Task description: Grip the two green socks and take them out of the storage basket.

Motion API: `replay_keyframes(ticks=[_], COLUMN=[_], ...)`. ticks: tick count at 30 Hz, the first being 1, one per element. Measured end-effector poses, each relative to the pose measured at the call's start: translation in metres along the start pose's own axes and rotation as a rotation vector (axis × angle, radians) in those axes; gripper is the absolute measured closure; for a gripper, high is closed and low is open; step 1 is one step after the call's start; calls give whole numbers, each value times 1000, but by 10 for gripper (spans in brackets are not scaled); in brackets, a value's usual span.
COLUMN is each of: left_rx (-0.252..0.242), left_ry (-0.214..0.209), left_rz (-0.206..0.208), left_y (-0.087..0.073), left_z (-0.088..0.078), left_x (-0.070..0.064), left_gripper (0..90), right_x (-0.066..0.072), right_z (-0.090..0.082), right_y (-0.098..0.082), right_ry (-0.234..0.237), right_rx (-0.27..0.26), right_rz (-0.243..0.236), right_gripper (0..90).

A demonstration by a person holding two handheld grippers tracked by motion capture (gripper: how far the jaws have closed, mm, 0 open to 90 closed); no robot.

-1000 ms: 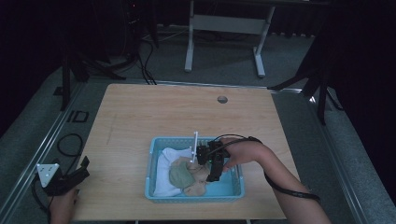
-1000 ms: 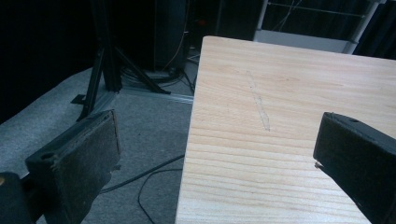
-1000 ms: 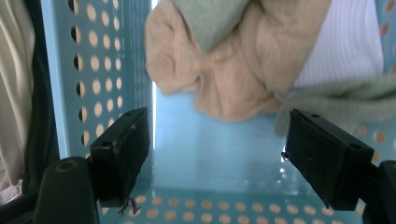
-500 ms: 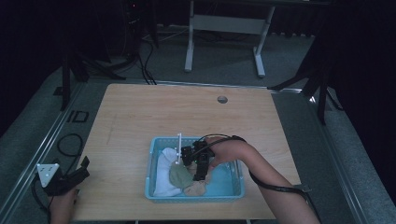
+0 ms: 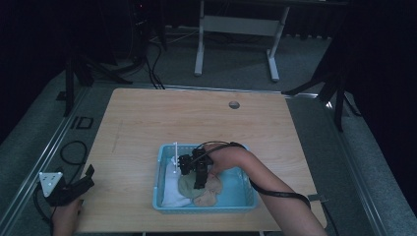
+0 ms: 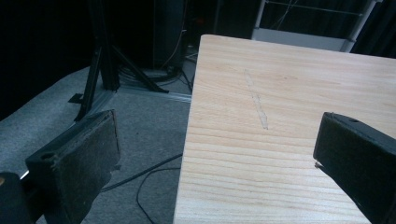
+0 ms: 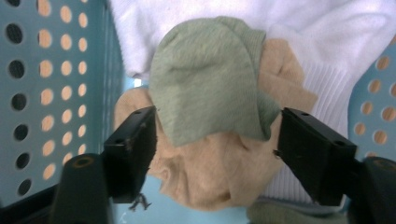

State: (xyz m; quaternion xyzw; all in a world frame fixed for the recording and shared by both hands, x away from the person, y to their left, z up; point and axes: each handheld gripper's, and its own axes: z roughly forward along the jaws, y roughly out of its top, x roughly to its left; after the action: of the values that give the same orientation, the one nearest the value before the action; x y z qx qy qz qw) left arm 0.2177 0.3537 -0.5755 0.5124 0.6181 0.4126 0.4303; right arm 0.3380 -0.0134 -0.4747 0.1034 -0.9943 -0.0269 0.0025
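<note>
Now: jaws wide over the cloths

Your green cloth [image 7: 210, 93] lies atop a tan cloth [image 7: 210, 172] and white cloth [image 7: 327, 28] in the blue basket [image 5: 246, 196] near the counter's [image 5: 196, 118] front edge. Your right gripper [image 7: 215, 140] straddles it, jaws apart, gripping nothing. Your left gripper [image 6: 215, 158] hangs off the counter's left corner, jaws spread, empty.

Left gripper [image 6: 215, 158] fingers [image 6: 79, 158] spread wide, wooden table [image 6: 289, 93] edge, grey floor [image 6: 140, 121]
</note>
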Motion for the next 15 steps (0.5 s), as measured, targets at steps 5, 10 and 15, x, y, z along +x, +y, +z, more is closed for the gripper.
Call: replay_keyframes(ticks=[5, 10, 15], left_rx=[0, 2, 5], left_ry=[-1, -4, -2], left_rz=[0, 0, -2], left_y=[0, 0, 0], left_z=[0, 0, 0], left_x=[0, 0, 0], left_gripper=[7, 7, 7], right_x=[-3, -4, 1], right_z=[7, 9, 0], right_y=[4, 6, 5], right_ry=[-2, -47, -44], right_rx=[16, 19, 10], right_rz=[4, 7, -31], right_gripper=[354, 648, 795])
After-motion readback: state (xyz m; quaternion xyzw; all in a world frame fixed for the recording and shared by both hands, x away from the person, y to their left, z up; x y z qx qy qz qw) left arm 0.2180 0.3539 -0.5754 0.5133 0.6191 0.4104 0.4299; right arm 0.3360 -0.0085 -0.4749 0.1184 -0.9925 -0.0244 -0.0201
